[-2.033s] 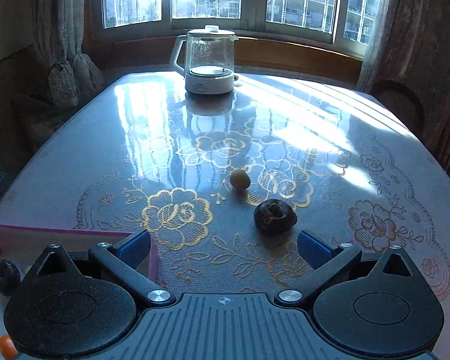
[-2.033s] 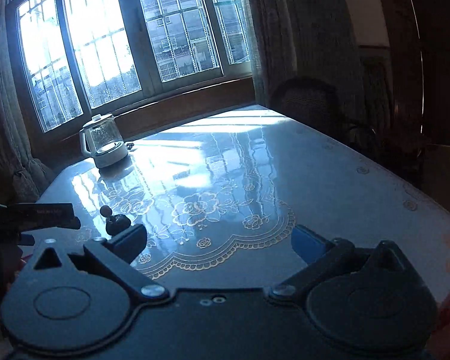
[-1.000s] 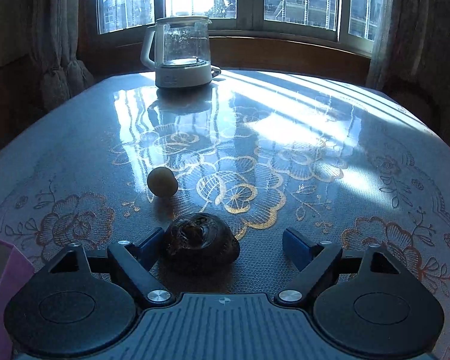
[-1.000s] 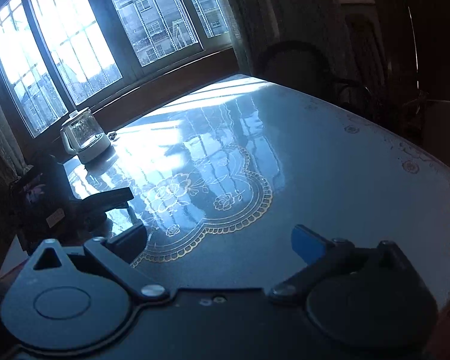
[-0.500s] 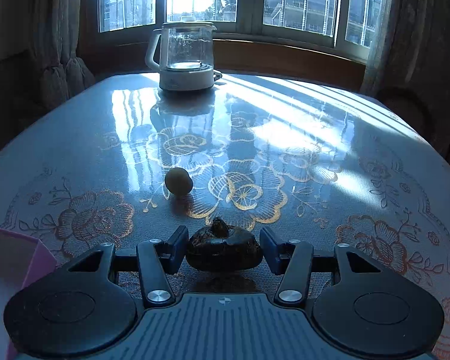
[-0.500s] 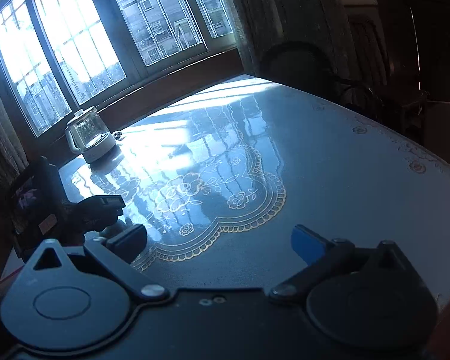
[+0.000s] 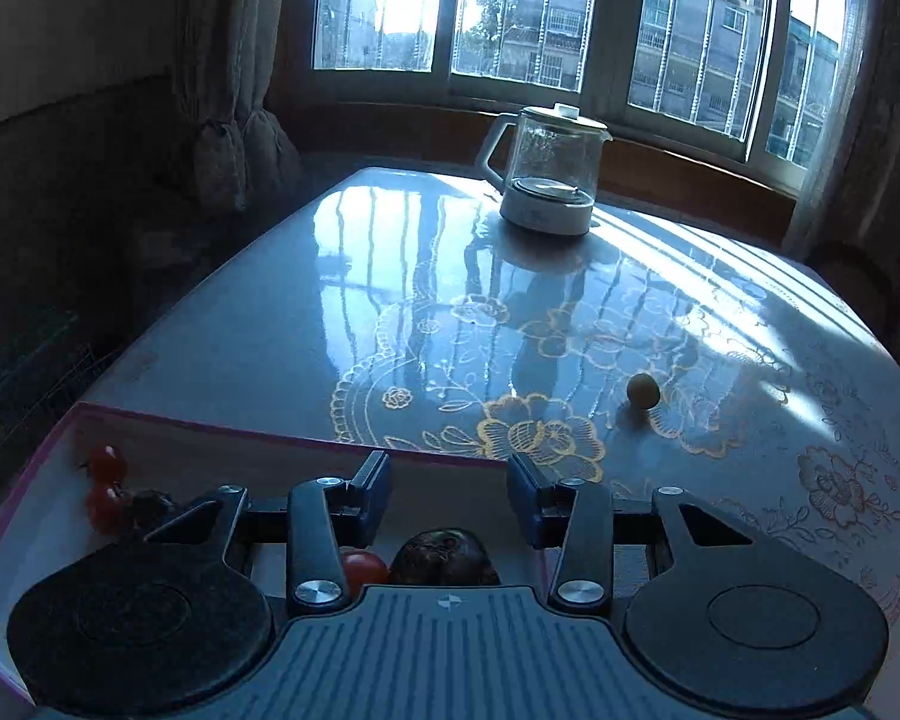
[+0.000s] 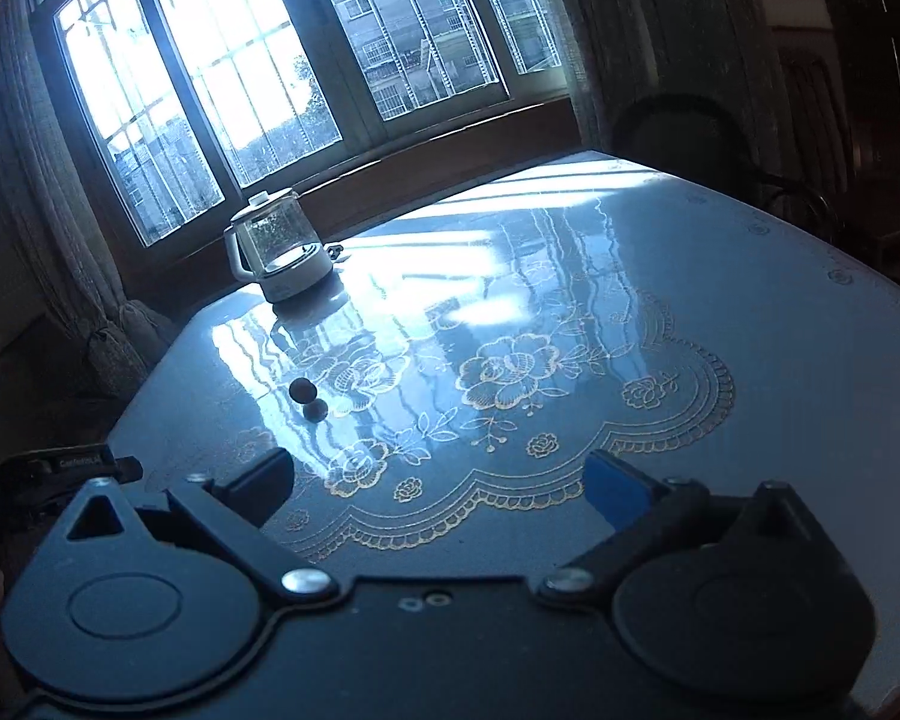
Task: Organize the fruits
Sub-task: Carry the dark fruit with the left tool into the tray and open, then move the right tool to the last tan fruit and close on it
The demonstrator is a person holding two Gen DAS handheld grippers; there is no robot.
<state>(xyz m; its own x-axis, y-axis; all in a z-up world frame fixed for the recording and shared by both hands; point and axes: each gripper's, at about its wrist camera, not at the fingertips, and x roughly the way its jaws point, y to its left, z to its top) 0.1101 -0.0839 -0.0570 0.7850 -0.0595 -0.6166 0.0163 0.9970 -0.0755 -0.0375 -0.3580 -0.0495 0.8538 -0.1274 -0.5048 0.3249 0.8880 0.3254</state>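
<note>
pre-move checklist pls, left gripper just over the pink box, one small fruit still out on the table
1. Left gripper open: ok, jaws apart, nothing between them.
2. Dark fruit released into pink box: ok, lies below the gripper beside a red tomato.
3. Small tan fruit on the table, unobstructed: ok.
4. Glass kettle off the path: ok, far back near the window.
5. Right gripper open, empty: ok.
6. Dark fruit settled, not rolling: cannot tell.

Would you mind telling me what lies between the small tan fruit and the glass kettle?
Nothing: in the left wrist view, only bare glossy table with floral lace separates the small tan fruit from the glass kettle.
</note>
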